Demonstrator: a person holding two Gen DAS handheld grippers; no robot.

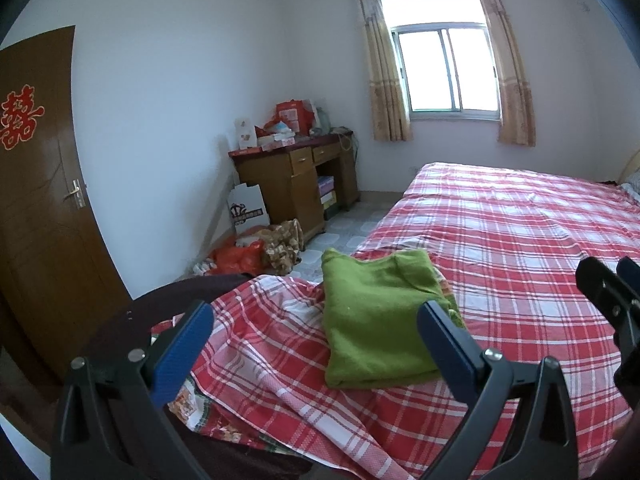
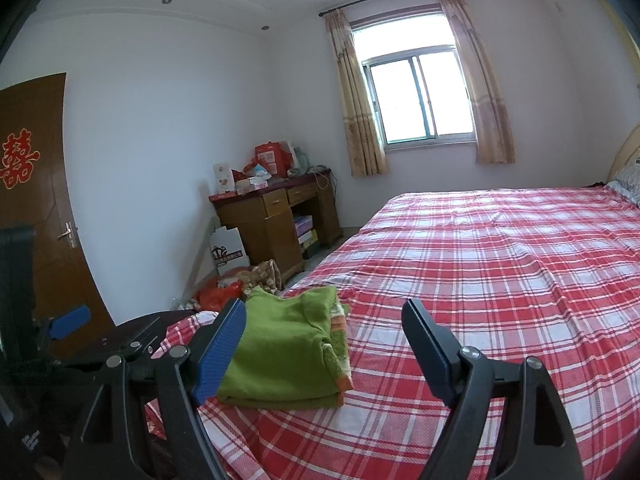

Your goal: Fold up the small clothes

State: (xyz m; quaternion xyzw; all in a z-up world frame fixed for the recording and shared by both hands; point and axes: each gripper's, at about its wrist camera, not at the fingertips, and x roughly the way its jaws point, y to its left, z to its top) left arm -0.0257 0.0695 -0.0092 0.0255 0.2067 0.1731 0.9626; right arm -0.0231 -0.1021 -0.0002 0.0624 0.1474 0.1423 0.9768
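A folded green garment lies on the red plaid bed sheet near the bed's near-left corner. My left gripper is open and empty, held just in front of the garment, its fingers either side of it. In the right wrist view the same green garment shows a patterned orange trim on its right edge. My right gripper is open and empty, its left finger over the garment's left edge. The right gripper's tips show at the right edge of the left wrist view.
A dark curved footboard borders the bed corner at left. A cluttered wooden desk stands by the far wall, with bags on the floor. A brown door is at left, a curtained window beyond.
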